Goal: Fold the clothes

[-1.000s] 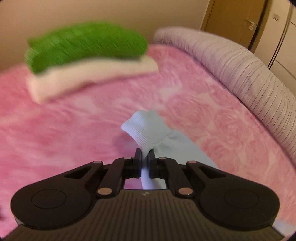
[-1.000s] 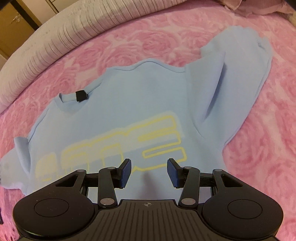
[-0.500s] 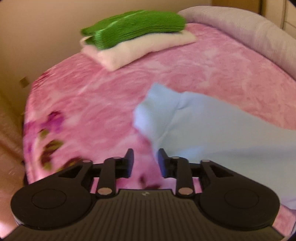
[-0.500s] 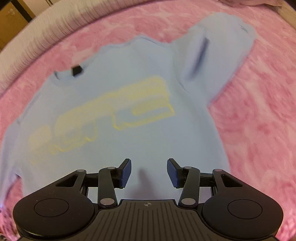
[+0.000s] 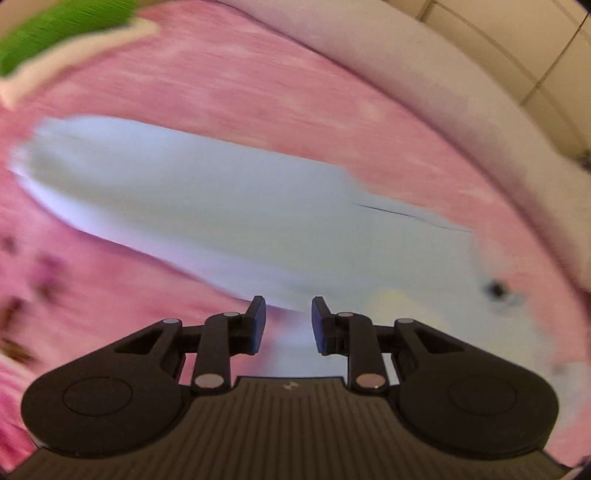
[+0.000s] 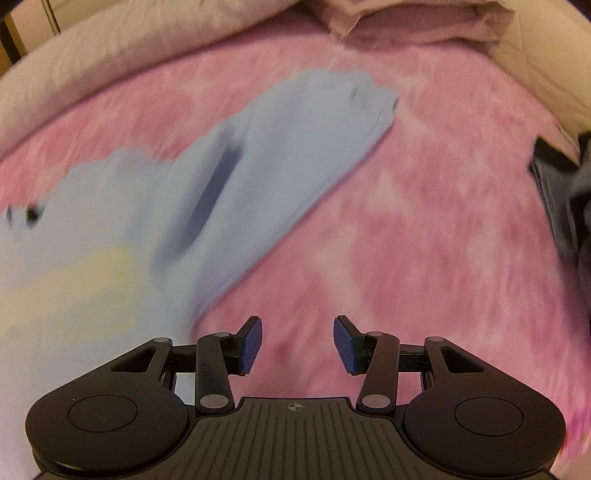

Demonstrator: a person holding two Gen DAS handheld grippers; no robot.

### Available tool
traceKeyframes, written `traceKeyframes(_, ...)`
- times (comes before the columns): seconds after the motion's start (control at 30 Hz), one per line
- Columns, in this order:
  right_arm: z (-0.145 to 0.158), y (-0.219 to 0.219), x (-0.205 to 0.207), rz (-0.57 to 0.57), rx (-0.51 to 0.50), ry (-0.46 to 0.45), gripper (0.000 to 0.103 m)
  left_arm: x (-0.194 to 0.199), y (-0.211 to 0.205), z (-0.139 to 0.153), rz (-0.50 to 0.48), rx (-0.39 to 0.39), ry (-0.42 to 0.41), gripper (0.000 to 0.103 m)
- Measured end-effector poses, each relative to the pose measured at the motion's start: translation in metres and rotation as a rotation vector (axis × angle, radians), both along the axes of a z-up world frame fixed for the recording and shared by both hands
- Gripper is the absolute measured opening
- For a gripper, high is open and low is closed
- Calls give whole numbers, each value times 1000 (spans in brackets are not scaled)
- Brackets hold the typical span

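Note:
A light blue sweatshirt (image 5: 221,206) lies spread on the pink blanket (image 5: 258,92), one sleeve stretched out to the left in the left wrist view. My left gripper (image 5: 288,314) hovers over the lower edge of that sleeve near the body. Its jaws stand apart and are closing, with nothing pinched between them. In the right wrist view the sweatshirt (image 6: 258,155) fills the left side, its other sleeve laid out up and to the right, the yellow print (image 6: 74,288) blurred. My right gripper (image 6: 297,339) is open over bare blanket just right of the shirt.
A folded green garment (image 5: 55,40) on a white one sits at the far left of the bed. A padded grey bed rim (image 5: 443,92) curves behind. Dark clothing (image 6: 565,192) lies at the right edge and a pinkish bundle (image 6: 406,22) at the top.
My left gripper let go of the cuff, opened, and swung back along the sleeve toward the shirt's body. My right gripper slid right, off the shirt's front onto the blanket.

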State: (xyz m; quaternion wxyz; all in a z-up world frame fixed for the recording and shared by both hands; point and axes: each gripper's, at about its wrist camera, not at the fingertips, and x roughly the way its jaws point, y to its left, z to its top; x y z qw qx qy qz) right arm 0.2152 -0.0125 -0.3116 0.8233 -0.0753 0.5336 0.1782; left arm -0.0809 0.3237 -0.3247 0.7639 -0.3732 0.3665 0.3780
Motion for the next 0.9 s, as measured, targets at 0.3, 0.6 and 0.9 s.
traceKeyframes(0.3,-30,-71,160,-263,406,58,47,70,-38,10,-18,-36,-56,22)
traceKeyframes(0.6,-60,-55,225,-313,404,124,1,69,-49,17,2,-27,4,21)
traceKeyframes(0.9,-11,-175,74,-710,328,16,1,62,-55,8,-51,-63,-8,21)
